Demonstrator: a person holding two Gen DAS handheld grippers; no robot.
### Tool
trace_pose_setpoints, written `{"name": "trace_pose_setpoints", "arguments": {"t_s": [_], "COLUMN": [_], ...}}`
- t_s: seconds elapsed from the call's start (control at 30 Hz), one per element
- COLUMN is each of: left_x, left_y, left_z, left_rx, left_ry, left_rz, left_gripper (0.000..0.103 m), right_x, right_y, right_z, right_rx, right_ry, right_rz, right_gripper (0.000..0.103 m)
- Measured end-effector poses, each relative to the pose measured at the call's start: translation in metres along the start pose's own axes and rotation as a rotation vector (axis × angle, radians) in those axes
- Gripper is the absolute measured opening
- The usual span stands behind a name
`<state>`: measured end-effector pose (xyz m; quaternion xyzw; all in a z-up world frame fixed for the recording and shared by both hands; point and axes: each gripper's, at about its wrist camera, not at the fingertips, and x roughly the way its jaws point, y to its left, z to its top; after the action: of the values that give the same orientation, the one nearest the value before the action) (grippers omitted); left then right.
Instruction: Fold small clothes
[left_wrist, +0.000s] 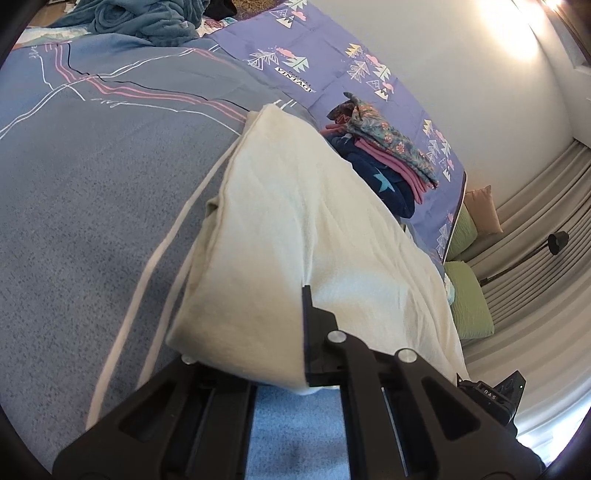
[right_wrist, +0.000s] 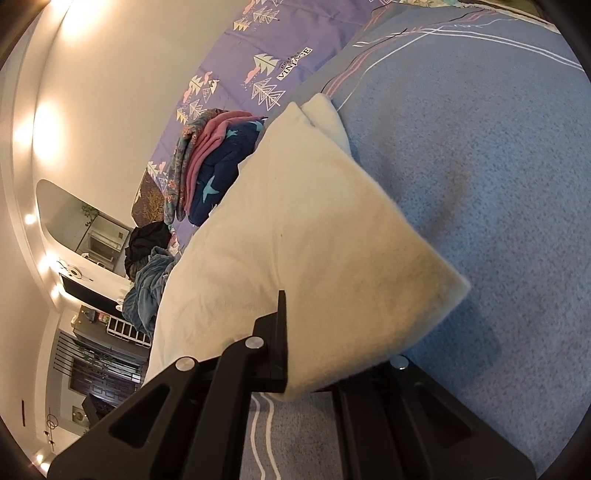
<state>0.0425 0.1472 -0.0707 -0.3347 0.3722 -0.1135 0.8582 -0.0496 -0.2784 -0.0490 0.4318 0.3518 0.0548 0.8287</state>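
A cream garment (left_wrist: 288, 236) hangs stretched above the blue-grey bedspread (left_wrist: 92, 192), held at two ends. My left gripper (left_wrist: 301, 325) is shut on its near edge; the cloth drapes over and hides the left finger. In the right wrist view my right gripper (right_wrist: 288, 332) is shut on the cream garment (right_wrist: 303, 229) at its other end; the cloth covers the right finger. The garment is folded over, with its far tip resting near the bedspread.
A stack of folded clothes (left_wrist: 384, 155) in pink, navy with stars and floral print lies on the purple quilt (left_wrist: 332, 55); it also shows in the right wrist view (right_wrist: 210, 155). A crumpled teal blanket (left_wrist: 147, 22) lies far back. Green pillows (left_wrist: 469, 295) sit beside the bed.
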Motion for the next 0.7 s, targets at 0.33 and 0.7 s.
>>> {"name": "trace_pose_setpoints", "arguments": {"t_s": [0.33,0.7], "left_x": [-0.023,-0.081], "left_y": [0.005,0.006], "left_z": [-0.014,-0.043], "left_rx": [-0.008,-0.016], "left_ry": [-0.023,-0.024], "left_rz": [-0.061,-0.197], "left_gripper": [0.002,0.002], "right_x": [-0.017,-0.067], "right_y": [-0.006,-0.021], "right_z": [-0.01,-0.032], "right_rx": [0.001,0.096], "right_ry": [0.018,0.044], "right_rz": [0.054,0.176], "right_gripper": [0.001,0.002]}}
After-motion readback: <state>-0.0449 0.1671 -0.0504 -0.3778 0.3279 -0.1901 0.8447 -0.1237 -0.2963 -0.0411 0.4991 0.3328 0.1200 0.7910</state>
